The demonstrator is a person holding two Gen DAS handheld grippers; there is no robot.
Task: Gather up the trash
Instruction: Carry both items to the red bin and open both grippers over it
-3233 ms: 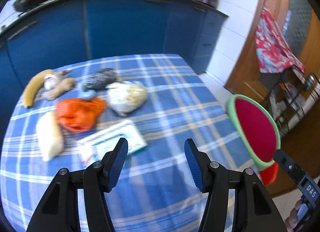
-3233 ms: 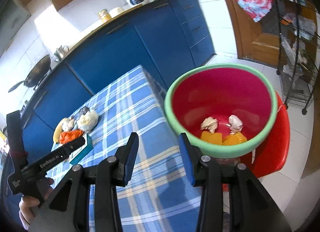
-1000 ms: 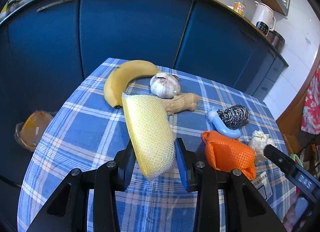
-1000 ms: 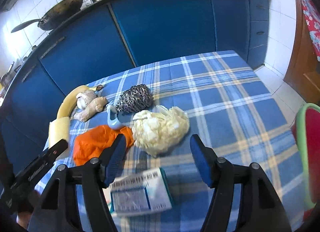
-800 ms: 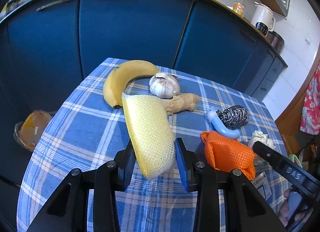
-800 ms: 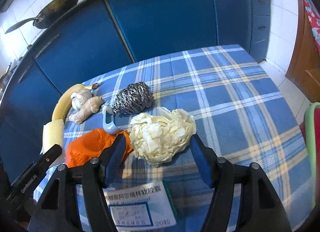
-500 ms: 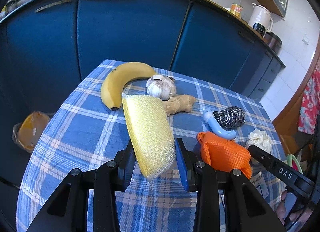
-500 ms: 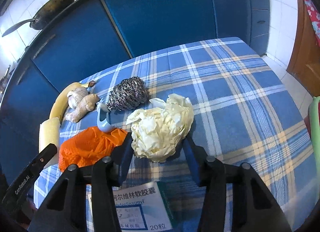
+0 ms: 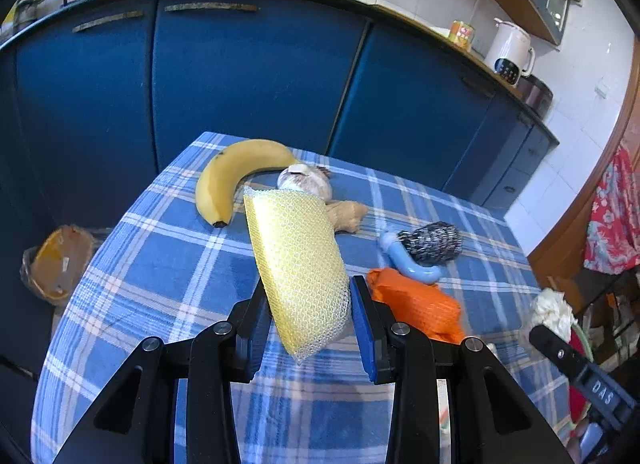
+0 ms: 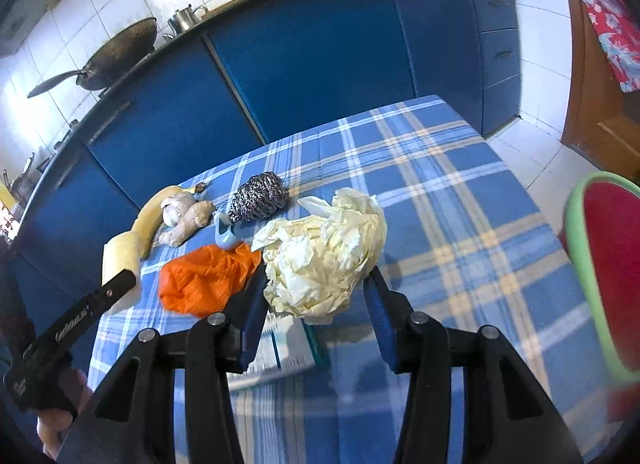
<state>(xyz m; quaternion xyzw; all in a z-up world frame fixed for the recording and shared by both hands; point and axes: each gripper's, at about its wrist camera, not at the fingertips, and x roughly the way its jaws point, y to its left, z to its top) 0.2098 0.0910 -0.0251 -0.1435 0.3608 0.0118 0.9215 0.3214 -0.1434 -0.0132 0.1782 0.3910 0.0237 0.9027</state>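
A blue kitchen backs the checked tabletop (image 10: 460,199). The right tool (image 10: 316,300) has just closed on the crumpled plastic wad (image 10: 324,252), which sits beside the orange bag (image 10: 204,280). Keep it squeezed and carry it to the red bin (image 10: 612,284), well right of that bag, while the left tool (image 9: 308,320) grips the yellow sponge (image 9: 298,264).

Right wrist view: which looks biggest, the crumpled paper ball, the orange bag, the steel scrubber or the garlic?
1. Crumpled paper ball, though it is nearest the camera.
2. Orange bag.
3. Steel scrubber.
4. Garlic, partly hidden and farther off.

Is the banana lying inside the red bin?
No, the banana lies on the checked tablecloth beside the garlic, well away from the red bin.
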